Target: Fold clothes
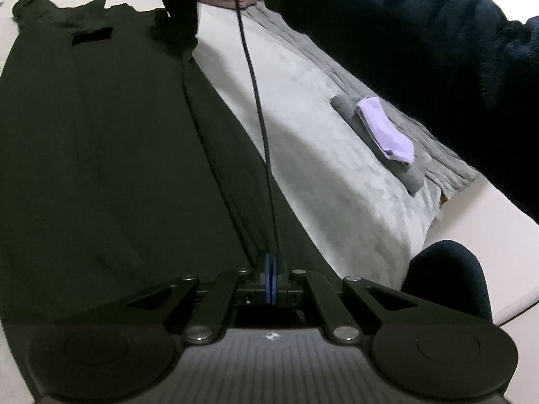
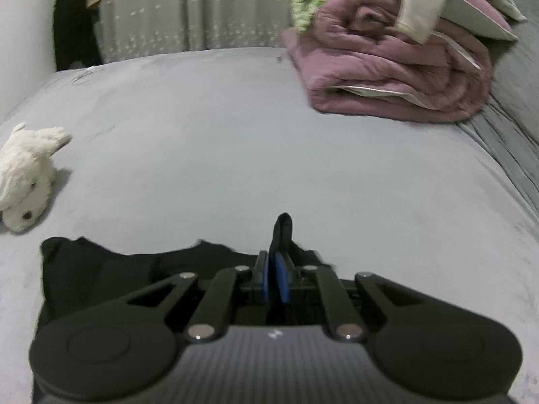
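Fingers of both grippers [image 1: 270,271] [image 2: 273,277] pinch folds of the black garment [image 1: 101,151] on the bed [image 2: 235,151].

Matt black cloth garment [image 1: 101,134], seemingly smooth

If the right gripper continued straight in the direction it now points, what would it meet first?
Probably the bare grey bed cover. The right gripper, shut on a fold of the black garment, points down at open bedding. The pink quilt lies off to the right and the white plush toy off to the left. Depth is unclear.
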`<state>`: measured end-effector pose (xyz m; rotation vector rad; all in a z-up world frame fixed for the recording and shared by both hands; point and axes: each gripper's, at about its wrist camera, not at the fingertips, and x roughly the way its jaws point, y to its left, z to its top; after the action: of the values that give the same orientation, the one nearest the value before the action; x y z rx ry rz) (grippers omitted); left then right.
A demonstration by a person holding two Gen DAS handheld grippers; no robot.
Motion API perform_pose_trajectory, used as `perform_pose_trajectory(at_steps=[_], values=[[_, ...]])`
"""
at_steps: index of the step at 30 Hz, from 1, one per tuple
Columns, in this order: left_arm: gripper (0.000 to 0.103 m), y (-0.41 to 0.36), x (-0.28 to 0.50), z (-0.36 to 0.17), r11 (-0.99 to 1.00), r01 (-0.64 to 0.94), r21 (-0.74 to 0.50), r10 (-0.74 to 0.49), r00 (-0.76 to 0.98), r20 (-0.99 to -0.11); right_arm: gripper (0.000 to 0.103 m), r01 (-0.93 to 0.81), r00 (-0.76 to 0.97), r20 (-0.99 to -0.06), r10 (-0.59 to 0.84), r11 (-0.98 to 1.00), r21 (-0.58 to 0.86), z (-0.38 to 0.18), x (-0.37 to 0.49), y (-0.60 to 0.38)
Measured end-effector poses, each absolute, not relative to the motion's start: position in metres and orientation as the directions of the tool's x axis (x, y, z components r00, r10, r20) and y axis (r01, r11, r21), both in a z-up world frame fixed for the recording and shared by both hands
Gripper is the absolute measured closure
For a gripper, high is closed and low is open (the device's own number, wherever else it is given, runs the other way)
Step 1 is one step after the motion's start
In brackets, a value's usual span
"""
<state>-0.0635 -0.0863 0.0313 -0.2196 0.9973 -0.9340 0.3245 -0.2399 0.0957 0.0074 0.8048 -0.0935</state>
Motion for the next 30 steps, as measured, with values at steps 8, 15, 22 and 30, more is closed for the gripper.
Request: perform_pose_trajectory(at_steps=[8,15,22,30], values=[[0.103,-0.077,-0.065,0.035,0.598,0.578,-0.555,-0.759,0.189,-0.623,0.096,-0.017,0.676,-0.736,-0.011,0.999,-0.031,0.092,0.334,-0.166],[0.103,-0.075,-0.069,0.039,0.569,0.601,-0.561,-0.777,0.17,-0.606,0.096,-0.088,0.685,-0.727,0.05,0.996,-0.014,0.094,0.337,-0.139],[0.103,-0.081,-0.071,0.042,0.553,0.623,-0.553,-0.78,0.155,-0.606,0.096,-0.21,0.688,-0.711,0.145,0.978,-0.004,0.098,0.332,-0.127],[0.103,-0.081,-0.071,0.04,0.56,0.63,-0.538,-0.764,0.141,-0.63,0.096,-0.264,0.665,-0.737,0.12,0.961,-0.081,0.077,0.336,-0.099]])
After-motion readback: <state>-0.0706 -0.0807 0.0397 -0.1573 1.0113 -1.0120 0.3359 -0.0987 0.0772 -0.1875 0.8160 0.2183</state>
